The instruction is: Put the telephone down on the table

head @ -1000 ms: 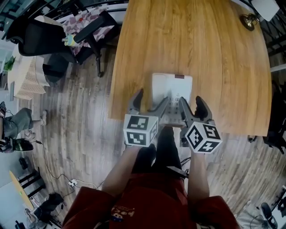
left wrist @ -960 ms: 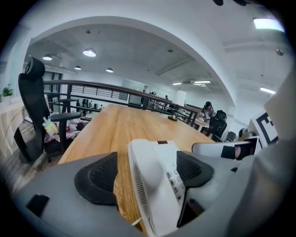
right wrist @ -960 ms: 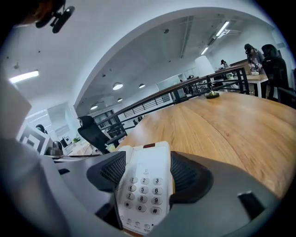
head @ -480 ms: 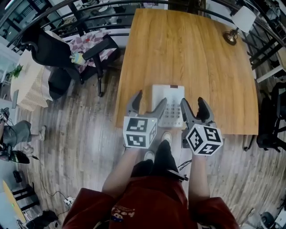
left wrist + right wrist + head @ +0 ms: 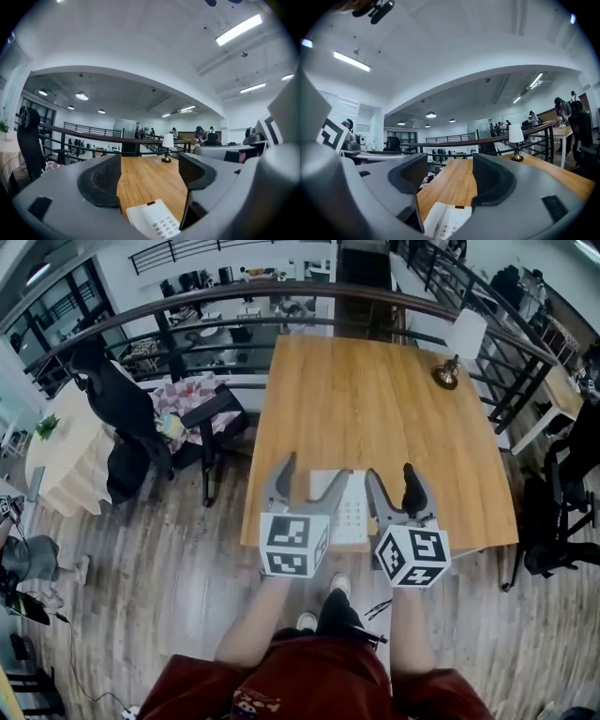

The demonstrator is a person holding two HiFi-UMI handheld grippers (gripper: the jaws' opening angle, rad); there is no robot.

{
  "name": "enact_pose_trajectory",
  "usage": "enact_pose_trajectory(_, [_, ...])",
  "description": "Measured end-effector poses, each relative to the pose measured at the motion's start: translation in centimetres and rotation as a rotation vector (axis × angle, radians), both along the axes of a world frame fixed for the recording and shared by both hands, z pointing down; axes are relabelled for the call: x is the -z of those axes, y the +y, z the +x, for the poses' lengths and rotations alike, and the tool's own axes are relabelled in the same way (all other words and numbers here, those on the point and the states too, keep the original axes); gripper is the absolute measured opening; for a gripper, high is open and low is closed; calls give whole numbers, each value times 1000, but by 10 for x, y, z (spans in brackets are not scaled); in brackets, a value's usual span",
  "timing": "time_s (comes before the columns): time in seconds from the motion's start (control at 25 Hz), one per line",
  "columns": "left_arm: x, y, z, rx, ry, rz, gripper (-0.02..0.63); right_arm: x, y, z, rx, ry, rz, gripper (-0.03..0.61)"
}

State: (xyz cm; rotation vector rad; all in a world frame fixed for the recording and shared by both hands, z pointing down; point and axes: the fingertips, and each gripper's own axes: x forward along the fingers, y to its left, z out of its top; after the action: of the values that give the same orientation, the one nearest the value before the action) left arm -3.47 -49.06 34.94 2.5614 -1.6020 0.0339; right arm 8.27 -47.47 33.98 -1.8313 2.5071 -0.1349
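Note:
The white telephone (image 5: pixel 343 509) lies flat on the wooden table (image 5: pixel 375 418), close to its near edge, keypad up. My left gripper (image 5: pixel 314 476) hovers over the phone's left near corner, jaws open and empty. Over the right near corner my right gripper (image 5: pixel 391 479) is also open and holds nothing. In the left gripper view the telephone (image 5: pixel 154 223) shows low between the open jaws of the left gripper (image 5: pixel 150 174). The right gripper view has the telephone (image 5: pixel 446 220) below the spread jaws of the right gripper (image 5: pixel 449 180).
A small lamp (image 5: pixel 450 367) with a white shade stands at the table's far right corner. A black office chair (image 5: pixel 183 418) draped with patterned cloth sits left of the table. A dark railing (image 5: pixel 281 292) runs behind it. Another black chair (image 5: pixel 558 521) is at the right.
The head view has lifted and pulled back, so more of the room shows. The telephone stays in place on the table. Both grippers remain open above its near edge.

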Motion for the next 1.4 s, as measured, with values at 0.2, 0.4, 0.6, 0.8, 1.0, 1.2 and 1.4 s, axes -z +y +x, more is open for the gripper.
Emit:
enact_pose_trajectory(0.2, [42, 12, 9, -5, 4, 97, 394, 39, 12, 2, -10, 24, 88, 290])
enact_pose_trajectory(0.4, [57, 28, 14, -11, 1, 132, 393, 62, 32, 5, -26, 33, 154, 290])
enact_pose_trajectory(0.6, [71, 35, 15, -12, -9, 172, 393, 75, 41, 1, -29, 62, 200, 290])
enact_pose_trajectory(0.8, [80, 39, 15, -14, -11, 194, 393, 80, 44, -2, -36, 65, 219, 290])
enact_pose_trajectory(1.0, [82, 37, 16, -25, -15, 192, 393, 84, 43, -5, -27, 66, 226, 288])
enact_pose_trajectory(1.2, [85, 34, 13, -11, -1, 204, 196, 83, 39, -6, -23, 73, 220, 247])
enact_pose_trajectory(1.4, [87, 32, 9, -10, 25, 219, 68, 78, 36, -6, -32, 72, 205, 75])
